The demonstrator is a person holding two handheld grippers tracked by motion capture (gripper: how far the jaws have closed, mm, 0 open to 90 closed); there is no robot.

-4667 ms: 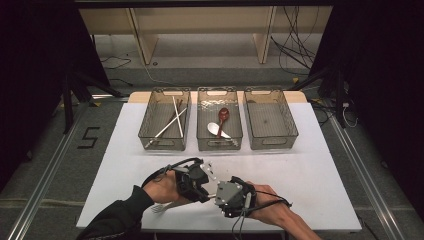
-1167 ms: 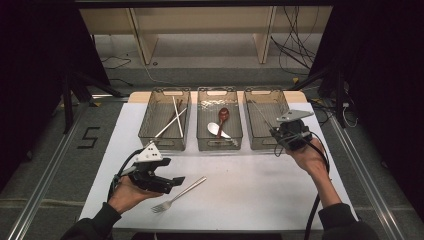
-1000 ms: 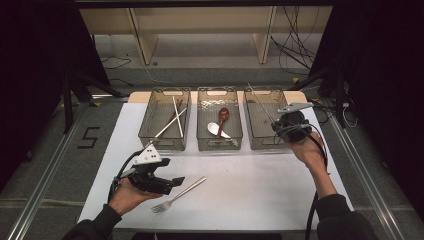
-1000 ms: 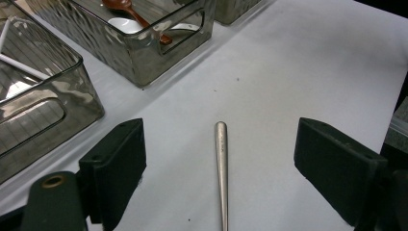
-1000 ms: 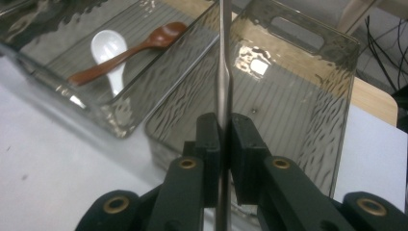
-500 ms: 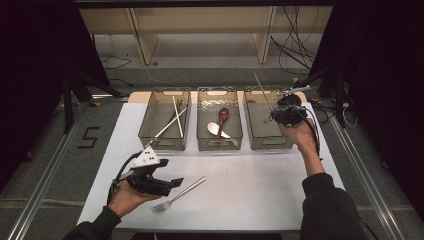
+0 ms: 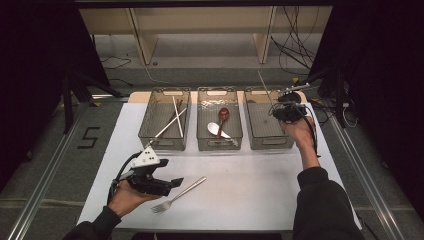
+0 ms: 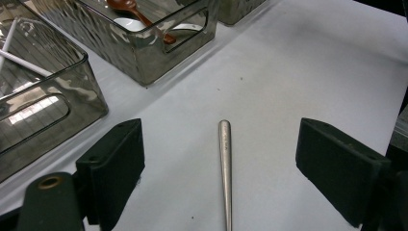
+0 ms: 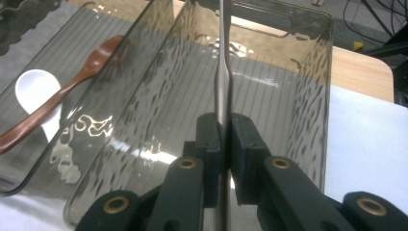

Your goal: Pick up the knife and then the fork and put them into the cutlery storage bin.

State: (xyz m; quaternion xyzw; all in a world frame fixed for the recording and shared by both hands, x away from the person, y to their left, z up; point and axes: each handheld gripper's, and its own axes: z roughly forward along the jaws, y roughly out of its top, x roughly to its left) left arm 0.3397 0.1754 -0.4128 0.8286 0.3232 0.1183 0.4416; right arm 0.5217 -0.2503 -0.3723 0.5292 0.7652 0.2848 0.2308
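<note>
The right gripper (image 9: 222, 130) fingers are holding a thin metal utensil (image 9: 222, 67) above the right bin (image 9: 308, 96). The left gripper (image 8: 219, 159) fingers are standing wide, with the fork handle (image 8: 224, 168) lying between them.

Black fingers (image 8: 111, 168), brass screws, dark sleeves (image 7: 322, 200)

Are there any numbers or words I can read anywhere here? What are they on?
"5": dark digit on the grey floor, left of the table.
Fork handle: a faint stamp between the left claw's open jaws, too small to read.
No other text is readable.
</note>
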